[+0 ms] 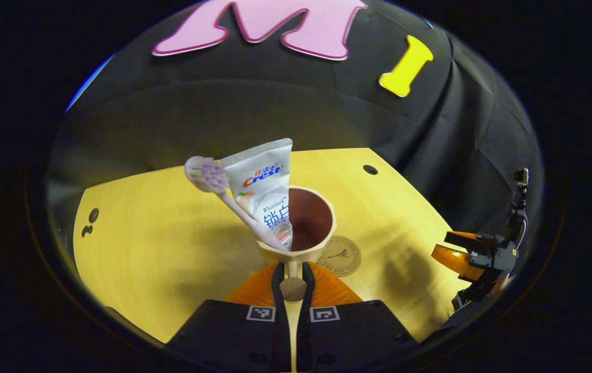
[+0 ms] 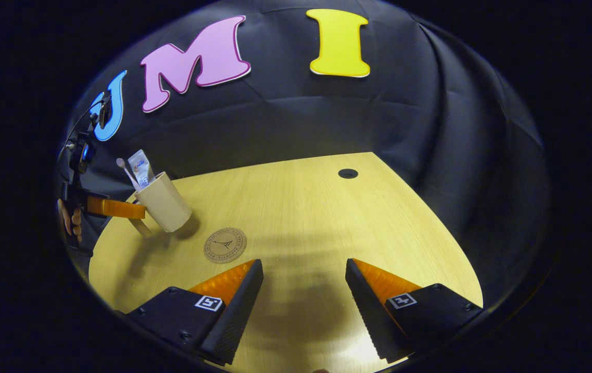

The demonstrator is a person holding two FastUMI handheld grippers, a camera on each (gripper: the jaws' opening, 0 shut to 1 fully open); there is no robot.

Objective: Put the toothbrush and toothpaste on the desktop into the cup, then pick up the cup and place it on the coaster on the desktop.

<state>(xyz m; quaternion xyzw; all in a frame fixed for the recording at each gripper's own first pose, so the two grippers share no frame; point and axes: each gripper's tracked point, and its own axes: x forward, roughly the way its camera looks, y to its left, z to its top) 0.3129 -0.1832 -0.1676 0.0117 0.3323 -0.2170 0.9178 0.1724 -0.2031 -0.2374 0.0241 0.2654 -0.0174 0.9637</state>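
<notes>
A beige cup [image 1: 321,243] holds a white toothpaste tube [image 1: 267,191] and a toothbrush [image 1: 223,194] with a pale bristle head, both leaning left. My left gripper [image 1: 292,274] is shut on the cup's handle [image 1: 292,288]. In the right gripper view the cup [image 2: 163,207] hangs tilted a little above the table, left of the round brown coaster [image 2: 225,245], with the left gripper [image 2: 119,208] on its handle. In the left gripper view the coaster [image 1: 341,255] lies just right of the cup. My right gripper [image 2: 303,280] is open over bare wood, holding nothing.
The yellow wooden table [image 2: 327,217] has a round cable hole [image 2: 347,173] near its far edge. Black cloth walls close the back and sides. The right gripper [image 1: 474,251] sits at the table's right edge in the left gripper view. A hand [image 2: 70,217] holds the left gripper.
</notes>
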